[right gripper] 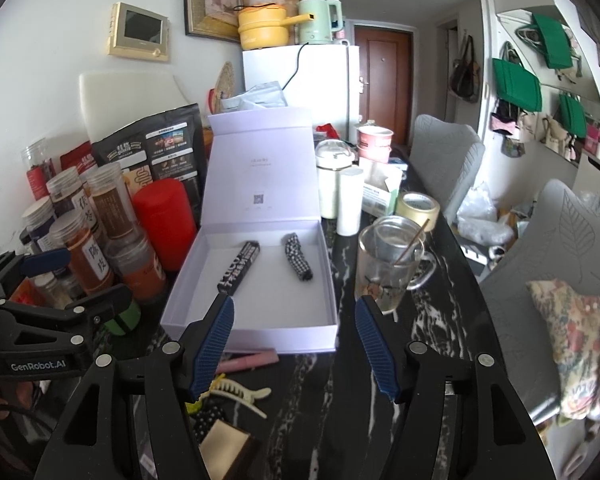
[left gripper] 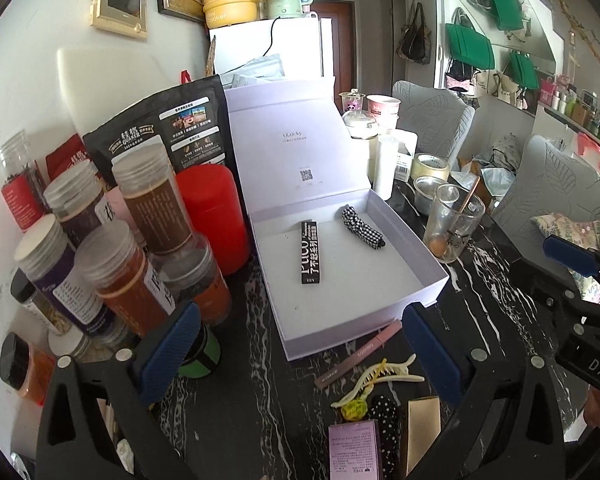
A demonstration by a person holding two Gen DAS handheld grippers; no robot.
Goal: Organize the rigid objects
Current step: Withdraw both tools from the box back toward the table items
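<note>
An open white box stands on the dark marble table, its lid propped up behind. Inside lie a slim black box and a checkered hair clip. In front of it lie a pink tube, a cream claw clip, a polka-dot clip, a purple box and a tan box. My left gripper hangs wide open above these loose items. My right gripper is open and empty at the box's front right corner.
Several spice jars and a red canister crowd the left side by the wall. A glass mug with a stirrer stands right of the box, a tape roll behind it. Grey chairs line the table's right edge.
</note>
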